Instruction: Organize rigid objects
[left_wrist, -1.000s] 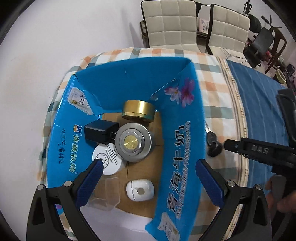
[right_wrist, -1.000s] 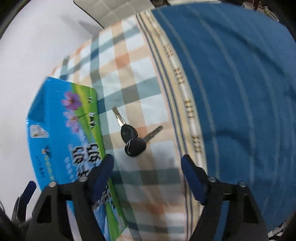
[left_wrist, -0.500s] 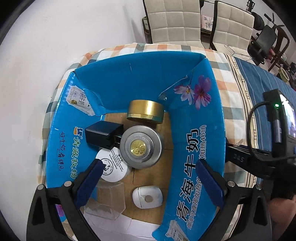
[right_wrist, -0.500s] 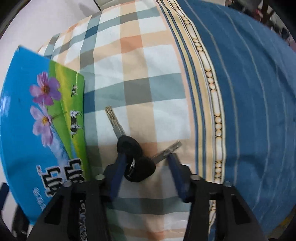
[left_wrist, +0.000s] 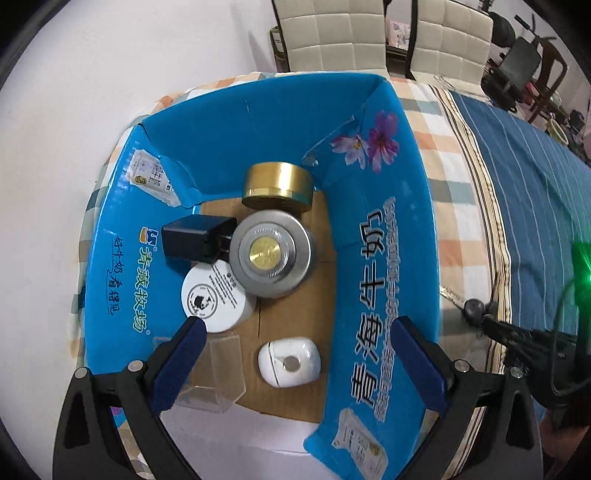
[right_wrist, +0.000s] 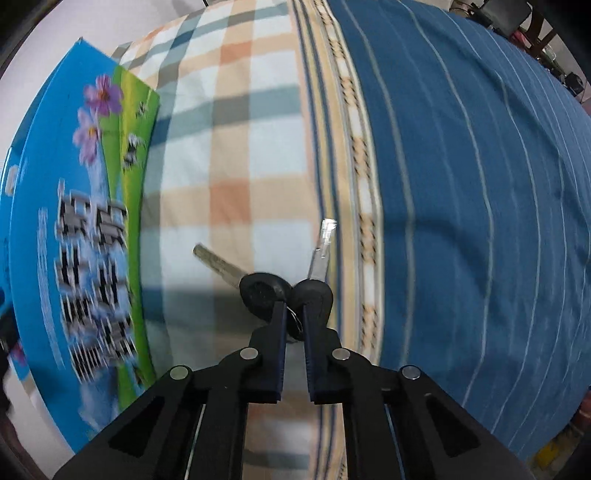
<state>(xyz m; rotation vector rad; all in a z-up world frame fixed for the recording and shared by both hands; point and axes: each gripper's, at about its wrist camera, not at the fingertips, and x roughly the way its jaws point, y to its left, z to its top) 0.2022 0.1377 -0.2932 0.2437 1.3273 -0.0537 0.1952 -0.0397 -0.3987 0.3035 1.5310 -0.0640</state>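
Note:
A bunch of two black-headed keys (right_wrist: 264, 295) lies on the checked cloth beside the blue milk carton box (right_wrist: 74, 221). My right gripper (right_wrist: 293, 314) points down onto it. Its jaws are closing, and the pads pinch the ring and key heads between them. In the left wrist view the same keys (left_wrist: 472, 308) show at the tip of the right gripper (left_wrist: 491, 325). My left gripper (left_wrist: 295, 328) hovers open over the open box (left_wrist: 258, 122), holding nothing.
Inside the box lie a gold tin (left_wrist: 277, 184), a silver round tin (left_wrist: 271, 254), a black charger (left_wrist: 195, 240), a white jar (left_wrist: 216, 297), a clear plastic case (left_wrist: 214, 365) and a white earbud case (left_wrist: 288, 363). Two padded chairs (left_wrist: 332, 33) stand behind the table.
My right gripper dropped onto the keys and its jaws went from wide apart to pinching them. The keys' blades have swung. The left gripper stayed open over the box.

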